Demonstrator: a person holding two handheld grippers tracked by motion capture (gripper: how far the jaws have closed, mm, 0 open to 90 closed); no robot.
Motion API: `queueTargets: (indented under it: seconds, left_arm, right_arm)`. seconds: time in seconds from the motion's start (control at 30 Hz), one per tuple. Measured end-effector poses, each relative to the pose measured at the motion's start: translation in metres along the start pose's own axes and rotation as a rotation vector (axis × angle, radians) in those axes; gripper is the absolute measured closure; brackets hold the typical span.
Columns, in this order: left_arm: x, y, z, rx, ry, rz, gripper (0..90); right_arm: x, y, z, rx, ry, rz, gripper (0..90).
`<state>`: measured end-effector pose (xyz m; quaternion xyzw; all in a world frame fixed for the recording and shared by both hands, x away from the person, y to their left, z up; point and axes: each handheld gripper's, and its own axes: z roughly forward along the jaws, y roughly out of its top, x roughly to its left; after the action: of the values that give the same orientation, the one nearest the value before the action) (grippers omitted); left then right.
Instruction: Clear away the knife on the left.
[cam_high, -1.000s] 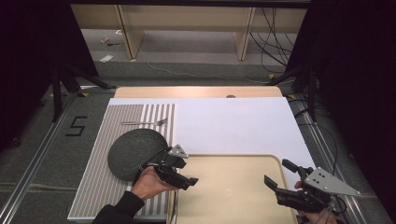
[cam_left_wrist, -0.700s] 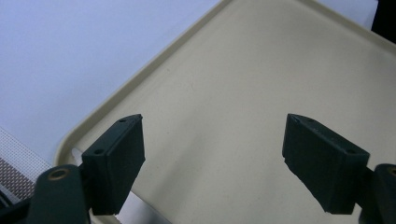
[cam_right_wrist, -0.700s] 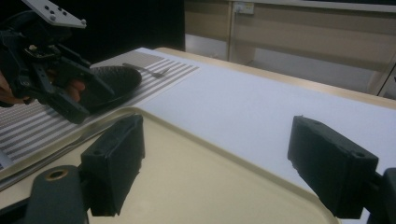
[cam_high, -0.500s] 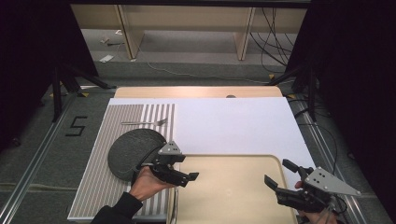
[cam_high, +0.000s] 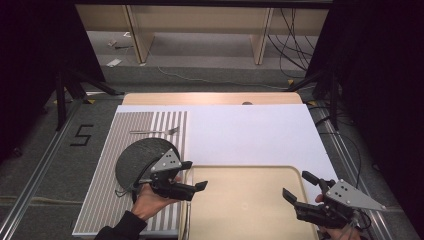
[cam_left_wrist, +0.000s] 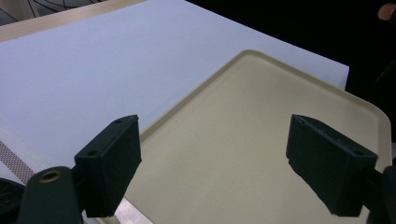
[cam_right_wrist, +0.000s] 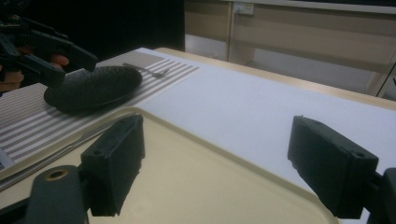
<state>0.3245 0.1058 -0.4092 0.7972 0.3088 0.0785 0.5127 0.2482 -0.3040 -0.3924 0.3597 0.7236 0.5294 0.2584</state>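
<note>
A beige tray (cam_high: 240, 168) lies at the table's near edge, with nothing on it. My left gripper (cam_high: 196, 175) hovers open at the tray's left rim, its jaws pointing right over the tray (cam_left_wrist: 261, 116). Just left of it, a dark round plate (cam_high: 137, 156) rests on a striped mat (cam_high: 100, 200), and a fork (cam_high: 155, 132) lies beyond the plate. At the tray's right edge my right gripper (cam_high: 296, 185) is open and holds nothing. In the right gripper view, the plate (cam_right_wrist: 93, 86), the fork (cam_right_wrist: 144, 70) and the left gripper (cam_right_wrist: 46, 46) show past the open jaws.
A white sheet (cam_high: 250, 135) covers the table behind the tray. A wooden strip (cam_high: 210, 98) runs along the far edge. Beyond the table are the floor, cables (cam_high: 295, 45) and wooden furniture legs. Dark curtains stand at both sides.
My left gripper has turned slightly and edged away from the plate toward the tray's left rim. The right gripper has stayed put.
</note>
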Motion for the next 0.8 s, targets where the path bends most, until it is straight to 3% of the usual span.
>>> queueTargets:
  seconds: [0.2,0.5,0.63,0.8]
  left_arm:
    - [-0.002,-0.003,-0.008,-0.035,-0.001,0.006,17.6]
    - [-0.003,-0.011,-0.022,-0.129,0.021,-0.002,17.5]
    - [-0.002,-0.015,-0.026,-0.145,0.026,-0.006,17.5]
    - [-0.003,-0.019,-0.027,-0.128,0.033,0.003,17.7]
  right_arm:
    - [0.000,0.000,0.000,-0.001,0.000,-0.002,19.6]
    - [0.001,0.000,0.000,-0.004,0.002,0.001,19.6]
    - [0.001,0.000,0.000,-0.004,0.003,0.003,19.6]
    - [0.001,0.001,0.000,-0.004,0.005,0.003,19.6]
